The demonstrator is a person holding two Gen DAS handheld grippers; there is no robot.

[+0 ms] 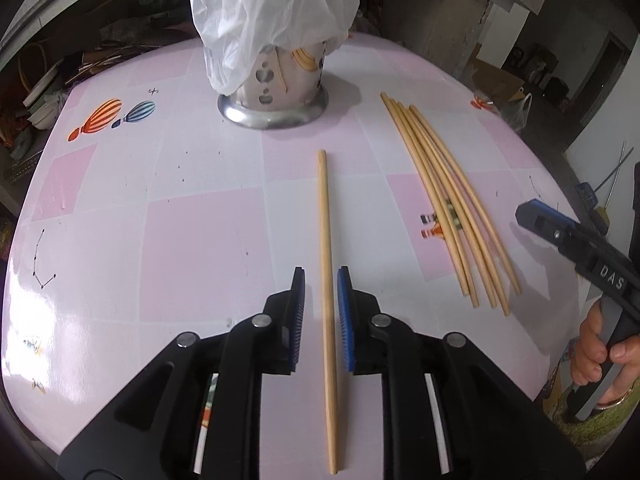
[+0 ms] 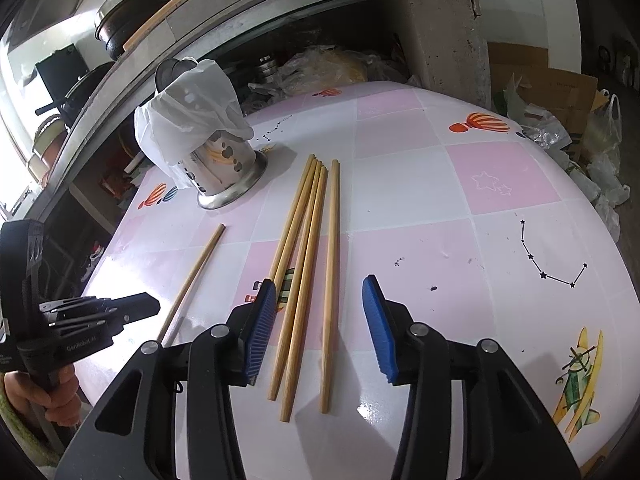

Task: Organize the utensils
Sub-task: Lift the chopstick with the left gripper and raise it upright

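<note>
Chopsticks lie loose on a pink-and-white checked table (image 1: 200, 240), with a metal utensil holder (image 1: 276, 96) standing at its far side.

One single chopstick (image 1: 327, 280) lies flat and apart from the others, running lengthways between the blue pads of the left gripper (image 1: 321, 276); the jaws stand slightly apart, with a sliver of table showing on each side of the stick, so nothing is clamped. To its right lies a bundle of chopsticks (image 2: 308, 264), fanned a little. The right gripper (image 2: 319, 286) hovers over the bundle's near ends, jaws parted wide and gripping nothing. A white plastic bag (image 1: 264, 12) drapes over the holder's top.
</note>
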